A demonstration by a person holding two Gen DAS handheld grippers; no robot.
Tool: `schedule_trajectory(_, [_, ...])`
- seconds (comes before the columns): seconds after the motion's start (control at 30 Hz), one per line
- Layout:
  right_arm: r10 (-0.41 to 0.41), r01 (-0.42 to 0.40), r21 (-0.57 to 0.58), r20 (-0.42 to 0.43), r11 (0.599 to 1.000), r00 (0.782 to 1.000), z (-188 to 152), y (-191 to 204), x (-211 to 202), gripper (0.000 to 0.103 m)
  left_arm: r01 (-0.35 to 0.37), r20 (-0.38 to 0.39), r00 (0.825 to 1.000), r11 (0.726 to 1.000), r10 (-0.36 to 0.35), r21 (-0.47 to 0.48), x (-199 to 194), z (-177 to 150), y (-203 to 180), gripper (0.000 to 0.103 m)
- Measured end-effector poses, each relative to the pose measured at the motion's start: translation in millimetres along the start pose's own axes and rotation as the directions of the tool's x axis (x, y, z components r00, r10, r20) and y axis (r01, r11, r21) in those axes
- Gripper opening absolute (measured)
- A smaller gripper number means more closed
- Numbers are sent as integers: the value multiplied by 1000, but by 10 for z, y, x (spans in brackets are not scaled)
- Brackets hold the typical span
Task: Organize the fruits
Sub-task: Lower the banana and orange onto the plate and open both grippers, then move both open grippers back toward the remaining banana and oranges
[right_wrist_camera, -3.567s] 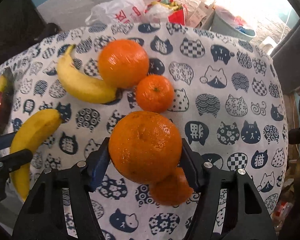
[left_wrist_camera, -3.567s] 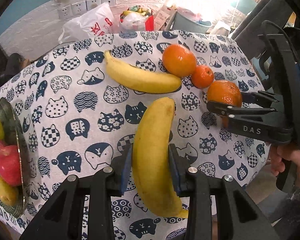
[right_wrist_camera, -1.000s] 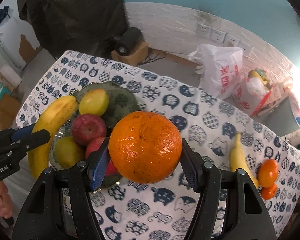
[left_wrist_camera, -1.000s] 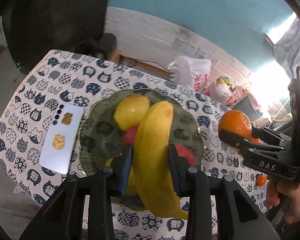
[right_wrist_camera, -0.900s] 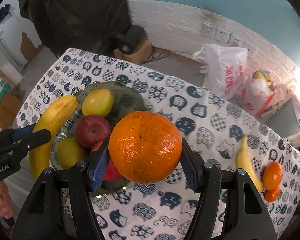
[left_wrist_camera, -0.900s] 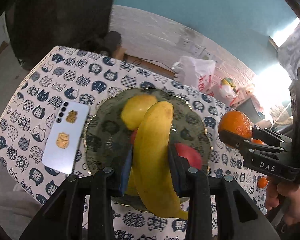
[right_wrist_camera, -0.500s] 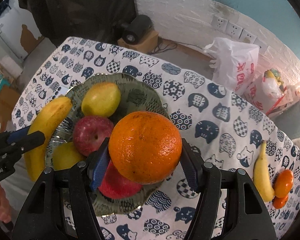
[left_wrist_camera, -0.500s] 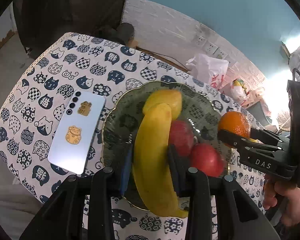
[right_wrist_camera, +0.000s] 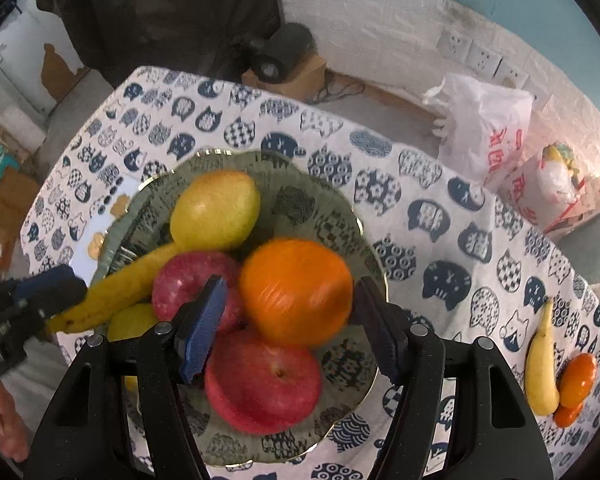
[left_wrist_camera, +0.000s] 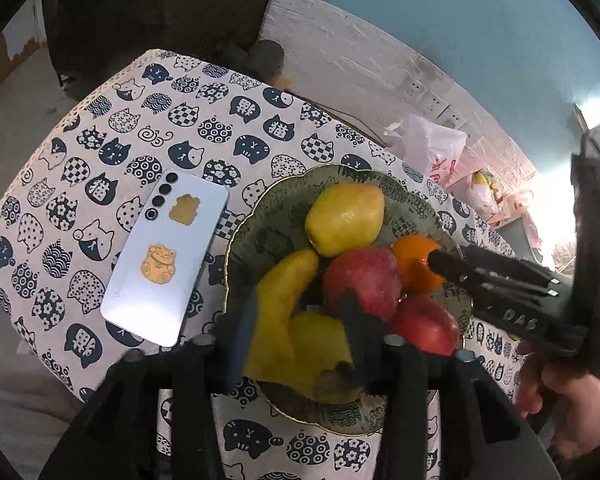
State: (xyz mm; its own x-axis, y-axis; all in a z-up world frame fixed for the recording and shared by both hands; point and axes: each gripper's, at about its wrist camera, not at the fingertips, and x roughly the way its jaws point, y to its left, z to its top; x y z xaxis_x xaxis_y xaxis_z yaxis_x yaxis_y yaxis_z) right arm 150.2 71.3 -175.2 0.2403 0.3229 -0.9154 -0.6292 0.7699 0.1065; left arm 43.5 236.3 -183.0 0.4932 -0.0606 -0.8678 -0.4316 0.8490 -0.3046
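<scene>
A green patterned bowl holds a yellow pear, two red apples and another pear. The banana lies in the bowl between the jaws of my left gripper, which are opening and no longer clamp it. My right gripper hovers over the bowl's right side, its jaws opening too. The orange is blurred between them, with a gap to the left pad, and rests against the apples.
A pale blue phone lies on the cat-print cloth left of the bowl. Another banana and two small oranges sit at the cloth's far right. White plastic bags stand behind the table. A hand holds the right gripper.
Both grippers came down closer to the bowl. The left jaws widened and the banana dropped in beside the apples. The right jaws spread and the orange came loose onto the fruit.
</scene>
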Motion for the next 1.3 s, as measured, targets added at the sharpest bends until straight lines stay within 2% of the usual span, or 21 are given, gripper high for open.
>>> schedule_trajectory(0.1, [0, 0, -2, 21, 1000, 1000, 19, 7, -94, 71, -13, 12, 1000, 1000, 13, 14, -36, -4, -43, 53])
schedule_trajectory(0.17, [-4, 4, -8, 31, 1000, 1000, 19, 18, -148, 72, -28, 19, 999, 999, 28, 21, -74, -8, -82, 64])
schedule_trajectory(0.23, [-10, 11, -17, 43, 1000, 999, 16, 33, -209, 73, -46, 37, 998, 998, 45, 32, -123, -18, -117, 69])
schedule_trajectory(0.43, [-40, 45, -46, 101, 998, 994, 0, 87, -465, 76, -81, 100, 992, 995, 74, 65, -311, -41, -210, 79])
schedule_trajectory(0.67, [-74, 88, -68, 186, 994, 980, -78, 140, -847, 77, -88, 146, 987, 990, 72, 107, -522, -89, -383, 79])
schedule_trajectory(0.9, [-81, 94, -45, 240, 995, 967, -198, 77, -1184, 80, -83, 188, 981, 983, 52, 162, -742, -167, -621, 79])
schedule_trajectory(1.3, [-135, 137, 10, 261, 991, 956, -588, -341, -1625, 83, -18, 175, 984, 956, -36, 293, -917, -361, -1239, 81])
